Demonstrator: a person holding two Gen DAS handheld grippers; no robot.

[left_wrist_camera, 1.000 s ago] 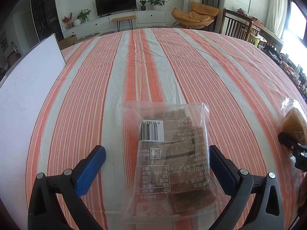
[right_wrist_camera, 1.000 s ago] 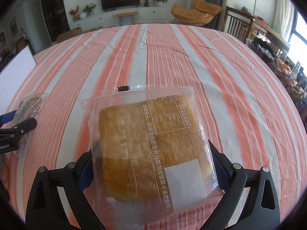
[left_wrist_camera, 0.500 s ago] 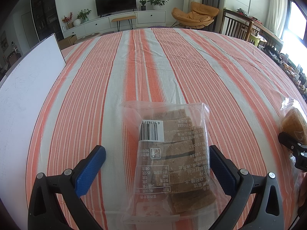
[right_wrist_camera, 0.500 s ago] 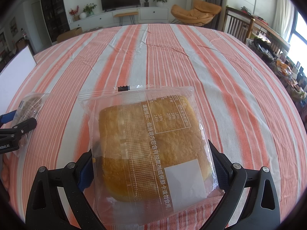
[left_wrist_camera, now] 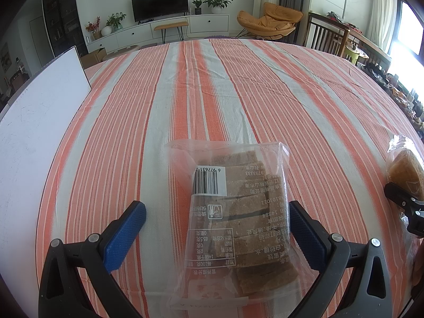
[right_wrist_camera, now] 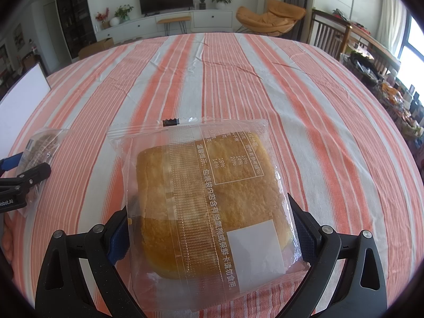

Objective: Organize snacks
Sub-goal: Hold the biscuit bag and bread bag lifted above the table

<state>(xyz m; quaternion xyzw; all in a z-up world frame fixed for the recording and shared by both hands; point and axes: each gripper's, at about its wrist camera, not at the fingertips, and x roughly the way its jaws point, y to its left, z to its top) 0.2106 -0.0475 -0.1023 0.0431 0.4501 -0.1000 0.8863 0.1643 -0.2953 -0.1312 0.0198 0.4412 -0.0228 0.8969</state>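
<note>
A clear bag of brown biscuit slices [left_wrist_camera: 235,212] lies on the striped tablecloth between the fingers of my left gripper [left_wrist_camera: 217,222]. The jaws stand wide open with a clear gap on the left side of the bag. A clear bag with a golden cake [right_wrist_camera: 209,204] lies between the fingers of my right gripper [right_wrist_camera: 209,228]. Those jaws are wide open, close to the bag's sides. The biscuit bag also shows in the right wrist view [right_wrist_camera: 39,145], and the cake bag in the left wrist view [left_wrist_camera: 405,167].
The table carries an orange and white striped cloth [left_wrist_camera: 212,92]. A white board [left_wrist_camera: 34,122] lies at the left edge. Snacks and clutter [right_wrist_camera: 397,100] sit at the far right. Chairs stand beyond the table.
</note>
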